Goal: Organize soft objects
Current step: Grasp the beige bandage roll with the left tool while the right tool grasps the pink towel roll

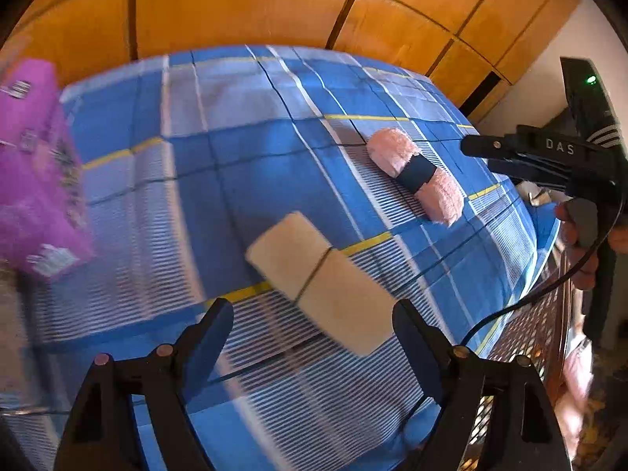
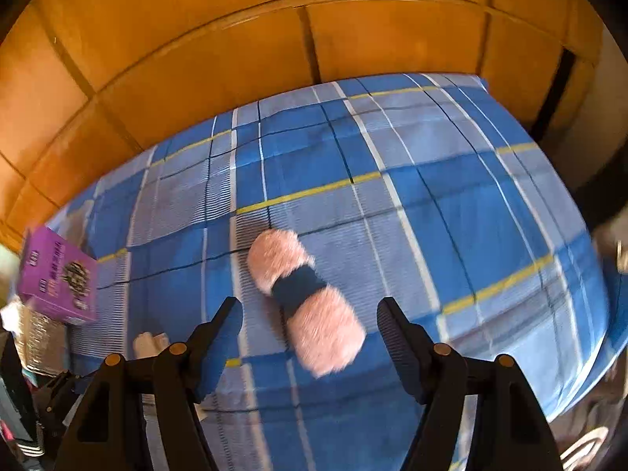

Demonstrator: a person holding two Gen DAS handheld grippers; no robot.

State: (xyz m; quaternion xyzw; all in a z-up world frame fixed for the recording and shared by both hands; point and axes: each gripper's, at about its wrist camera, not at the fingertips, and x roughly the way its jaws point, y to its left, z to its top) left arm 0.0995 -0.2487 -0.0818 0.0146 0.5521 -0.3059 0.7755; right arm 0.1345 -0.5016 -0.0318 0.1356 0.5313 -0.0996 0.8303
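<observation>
A: So, progress check. How far along?

B: Early, by my read. Both soft rolls are loose on the blue checked bedspread (image 1: 243, 165), nothing gathered or put away as far as the views show.

A: Which rolls?

B: A cream towel roll (image 1: 320, 280) with a thin band round its middle, and a fluffy pink roll (image 2: 304, 300) with a dark band. They lie near each other but apart, not touching.

A: Grippers?

B: The left gripper (image 1: 312, 327) has its jaws wide, nothing held; the cream roll sits just ahead, partly between the tips, and the pads don't press it. The right gripper (image 2: 310, 324) is also spread wide and empty, with the pink roll's near end between its tips, no contact I can see.

A: Anywhere to put them?

B: Can't tell. There's a purple box (image 2: 59, 278) at the bed's left edge, blurry, and a wooden wardrobe (image 2: 274, 39) behind. No obvious bin in view.

A: So what's left?

B: Basically everything: grab each roll, then place them. Looks like both grabs are being lined up.
</observation>
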